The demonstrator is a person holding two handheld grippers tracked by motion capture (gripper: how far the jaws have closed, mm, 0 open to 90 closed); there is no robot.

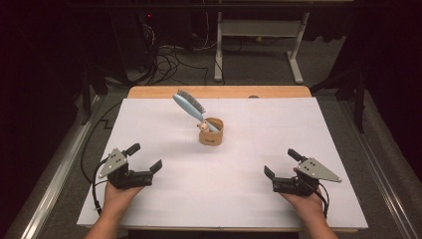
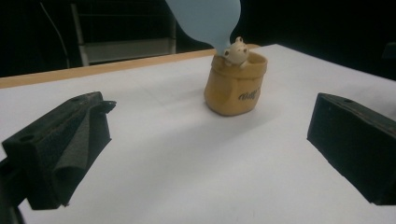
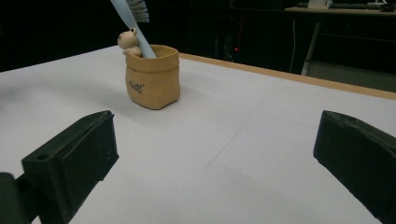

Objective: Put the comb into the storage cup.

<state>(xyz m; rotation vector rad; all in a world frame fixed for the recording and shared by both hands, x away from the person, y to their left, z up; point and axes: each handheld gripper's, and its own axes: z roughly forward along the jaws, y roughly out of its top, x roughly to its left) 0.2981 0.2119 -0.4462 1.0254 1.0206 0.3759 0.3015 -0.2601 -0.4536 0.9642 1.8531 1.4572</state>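
- Landmark: small tan sack-shaped holder (image 1: 211, 132) with dark lettering on its side, upright on the white sheet-covered table (image 1: 278, 129), roughly mid-width and toward the far half.
- A small cream animal figurine (image 1: 202, 127) perches at the holder's rim; in the left gripper view it (image 2: 235, 50) sits on the rim's far side, in the right gripper view it (image 3: 127, 41) is at the rim's left.
- Light blue plastic hairbrush with grey bristles (image 1: 189, 104) stands handle-down in the holder, leaning up and away toward the far left of it; bristles face the far side. The brush head's pale back (image 2: 205, 18) rises above the holder (image 2: 236, 84) in the left gripper view; in the right gripper view the handle (image 3: 133, 28) enters the holder (image 3: 152, 77) beside the figurine.
- Left gripper (image 1: 147, 157): near-left of the holder, well apart from it. Held in the person's left hand (image 1: 117, 191), forearm coming up from the near edge; grey three-cornered plate on top. Jaws spread wide, nothing between them, pointing toward the holder.
- Right gripper (image 1: 281, 163): near-right of the holder, well apart from it. Held in the person's right hand (image 1: 306, 199), forearm likewise from the near edge, plate on top. Jaws spread wide, nothing between them, angled toward the holder.
- Both grippers sit low over the sheet; contact with it cannot be told.
- A bare wooden strip (image 1: 219, 92) of table edge shows beyond the holder.
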